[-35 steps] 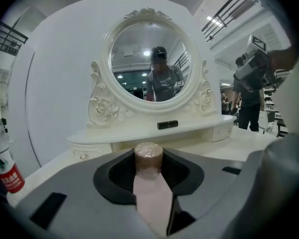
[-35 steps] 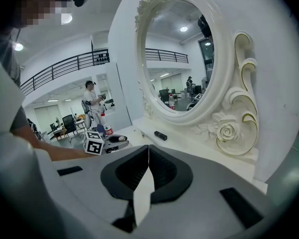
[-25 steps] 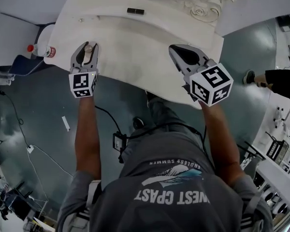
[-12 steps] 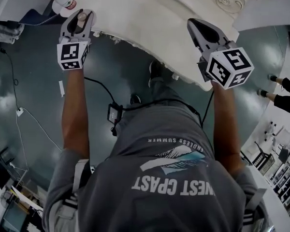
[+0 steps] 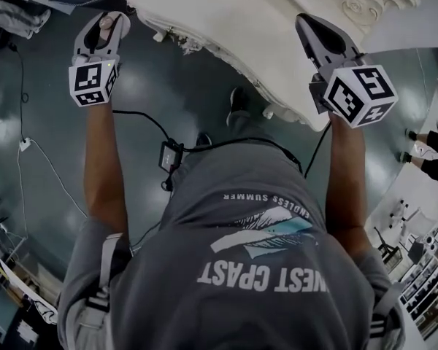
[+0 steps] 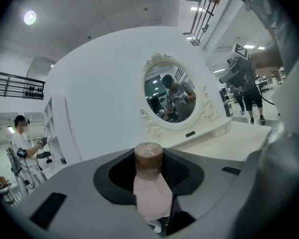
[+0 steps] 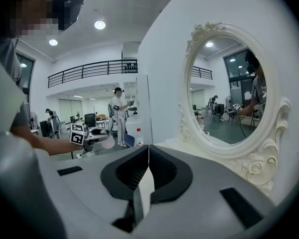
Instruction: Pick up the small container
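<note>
Left hand-held gripper clamped on small pink container (brown cap poking beyond the jaws), right hand-held gripper closed, empty, over white counter

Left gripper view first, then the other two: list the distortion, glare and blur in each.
Left gripper view: fisheye with black corners, the white wall bulges like a dome, a ceiling lamp glares top left, the small container looks soft. Right gripper view: same fisheye, bending the oval mirror. Head view: dim overall, the white dressing table brightest.
</note>
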`<state>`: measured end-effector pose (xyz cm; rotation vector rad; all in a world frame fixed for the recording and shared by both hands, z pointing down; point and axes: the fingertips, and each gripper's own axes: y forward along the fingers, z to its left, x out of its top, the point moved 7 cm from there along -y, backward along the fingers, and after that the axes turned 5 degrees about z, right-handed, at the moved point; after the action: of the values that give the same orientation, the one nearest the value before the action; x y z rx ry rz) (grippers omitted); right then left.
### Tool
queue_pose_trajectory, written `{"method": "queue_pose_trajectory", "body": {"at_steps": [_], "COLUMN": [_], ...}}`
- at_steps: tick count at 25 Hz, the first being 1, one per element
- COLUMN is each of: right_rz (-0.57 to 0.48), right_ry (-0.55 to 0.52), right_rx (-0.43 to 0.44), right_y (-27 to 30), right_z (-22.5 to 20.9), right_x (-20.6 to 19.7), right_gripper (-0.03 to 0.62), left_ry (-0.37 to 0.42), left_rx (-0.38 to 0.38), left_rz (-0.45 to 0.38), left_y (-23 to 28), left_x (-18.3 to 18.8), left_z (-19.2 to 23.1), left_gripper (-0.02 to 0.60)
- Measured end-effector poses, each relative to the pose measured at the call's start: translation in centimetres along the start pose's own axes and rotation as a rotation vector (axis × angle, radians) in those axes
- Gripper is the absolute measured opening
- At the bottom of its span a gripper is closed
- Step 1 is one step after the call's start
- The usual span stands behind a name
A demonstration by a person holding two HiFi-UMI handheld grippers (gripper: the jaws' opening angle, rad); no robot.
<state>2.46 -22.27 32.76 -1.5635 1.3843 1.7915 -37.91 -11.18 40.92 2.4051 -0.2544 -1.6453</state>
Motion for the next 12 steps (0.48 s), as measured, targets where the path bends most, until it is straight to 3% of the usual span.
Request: {"method": "queue_pose_trajectory", "body": {"at_steps": [12], "right_rz": [-0.058], "right_ry": [-0.100], "right_rx": [0.080], "right_y": [0.6], "right_z": [6.1], "right_x": [3.2], "right_gripper": [0.026], "left_ry": [-0.028], "left_rx": [0.081], "left_rz": [-0.038], "left_y": [-9.9], "left_x": [3.4], "left_z": [2.4], "left_gripper": [0.143]}}
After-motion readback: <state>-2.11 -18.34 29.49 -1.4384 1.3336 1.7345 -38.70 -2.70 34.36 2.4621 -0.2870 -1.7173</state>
